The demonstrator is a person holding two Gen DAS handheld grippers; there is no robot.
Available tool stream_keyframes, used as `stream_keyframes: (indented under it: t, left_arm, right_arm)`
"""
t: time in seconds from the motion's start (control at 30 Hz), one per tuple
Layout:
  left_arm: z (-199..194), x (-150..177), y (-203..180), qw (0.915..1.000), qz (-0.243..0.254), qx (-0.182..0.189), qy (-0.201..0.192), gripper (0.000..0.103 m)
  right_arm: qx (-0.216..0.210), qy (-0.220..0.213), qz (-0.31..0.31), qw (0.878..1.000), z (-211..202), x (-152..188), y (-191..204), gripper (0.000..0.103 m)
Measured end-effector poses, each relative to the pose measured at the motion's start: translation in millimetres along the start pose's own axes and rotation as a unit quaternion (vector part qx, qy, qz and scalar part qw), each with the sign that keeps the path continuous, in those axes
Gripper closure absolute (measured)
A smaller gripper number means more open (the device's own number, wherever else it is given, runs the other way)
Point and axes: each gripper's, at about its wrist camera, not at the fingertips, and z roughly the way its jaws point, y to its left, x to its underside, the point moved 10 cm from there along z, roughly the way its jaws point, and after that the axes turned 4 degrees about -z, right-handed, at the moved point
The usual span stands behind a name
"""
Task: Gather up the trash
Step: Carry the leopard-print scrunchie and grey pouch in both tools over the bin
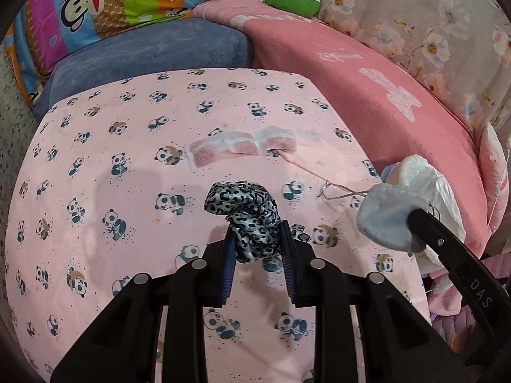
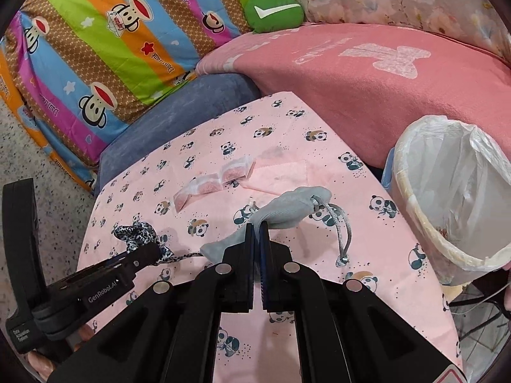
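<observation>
Jaws of the left gripper (image 1: 257,239) are pinched on a leopard-print scrunchie (image 1: 246,210), lifted just above the panda-print worktop (image 1: 127,146); the right gripper (image 2: 258,233) is clamped tight on a grey drawstring pouch (image 2: 287,210). A lined waste bin (image 2: 453,191) stands right of the worktop. Sachets (image 1: 239,150) lie beyond the scrunchie.

A green cushion (image 2: 273,12) sits beside the striped monkey-print quilt (image 2: 105,51).

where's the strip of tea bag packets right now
The strip of packets lies flat on the panda cloth, mid-table in both wrist views, beyond the leopard scrunchie in the left gripper.
</observation>
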Motion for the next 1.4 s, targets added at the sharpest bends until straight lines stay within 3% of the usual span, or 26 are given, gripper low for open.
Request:
stream_keyframes:
  t: [0.3, 0.67, 1.4]
  left_arm:
    - [-14.2, -5.7, -65.0, 0.9980, 0.055, 0.026, -0.015, 0.078]
    - [-11.3, -6.0, -147.8, 0.9912, 0.122, 0.050, -0.014, 0.078]
    - [7.2, 4.7, -262.6, 0.9744, 0.205, 0.093, 0.000, 0.077]
  right_arm:
    - [0.019, -0.045, 0.029, 0.998, -47.7, -22.7, -37.8, 0.098]
    - [0.052, -0.088, 0.055, 0.993, -98.5, -55.9, -114.7, 0.098]
    - [0.106, -0.103, 0.103, 0.984, -134.9, -57.5, -227.0, 0.098]
